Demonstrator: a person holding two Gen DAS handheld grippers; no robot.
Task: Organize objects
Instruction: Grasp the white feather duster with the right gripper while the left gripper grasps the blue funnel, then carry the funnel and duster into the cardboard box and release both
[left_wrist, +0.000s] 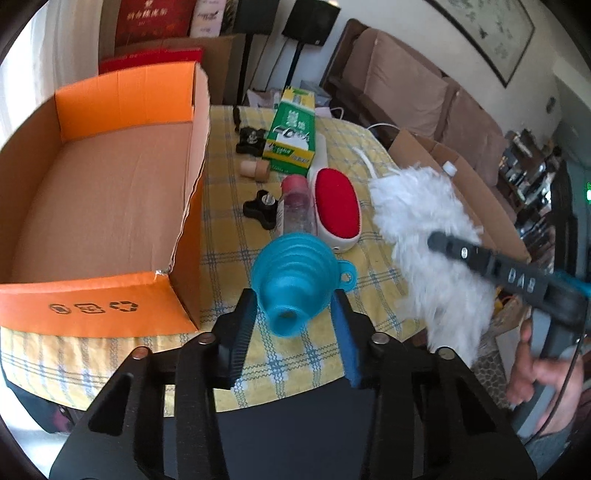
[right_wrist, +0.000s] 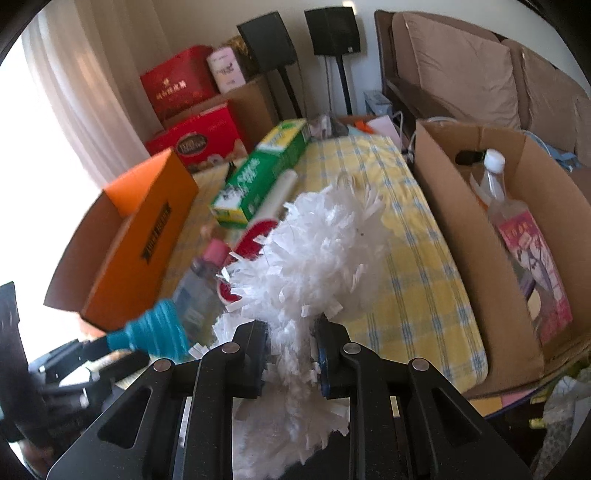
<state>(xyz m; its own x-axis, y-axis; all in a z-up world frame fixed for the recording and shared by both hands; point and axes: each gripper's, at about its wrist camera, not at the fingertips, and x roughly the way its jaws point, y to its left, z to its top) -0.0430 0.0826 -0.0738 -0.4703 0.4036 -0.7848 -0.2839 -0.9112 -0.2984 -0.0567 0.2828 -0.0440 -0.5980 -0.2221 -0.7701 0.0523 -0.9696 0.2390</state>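
My left gripper (left_wrist: 293, 314) is shut on a blue collapsible funnel (left_wrist: 295, 280) and holds it above the yellow checked tablecloth (left_wrist: 229, 266), just right of the open orange cardboard box (left_wrist: 110, 184). The funnel also shows in the right wrist view (right_wrist: 155, 332). My right gripper (right_wrist: 291, 343) is shut on a fluffy white duster (right_wrist: 314, 251) and holds it over the table; the duster also shows in the left wrist view (left_wrist: 424, 236). The orange box shows in the right wrist view (right_wrist: 140, 240) at the left.
On the table lie a red-and-white lint brush (left_wrist: 336, 206), a pink-capped clear bottle (left_wrist: 295, 206), a green box (left_wrist: 293, 133), two black knobs (left_wrist: 262, 210), and a small cork-coloured roll (left_wrist: 255, 170). A brown box (right_wrist: 498, 221) holding a bottle stands right of the table.
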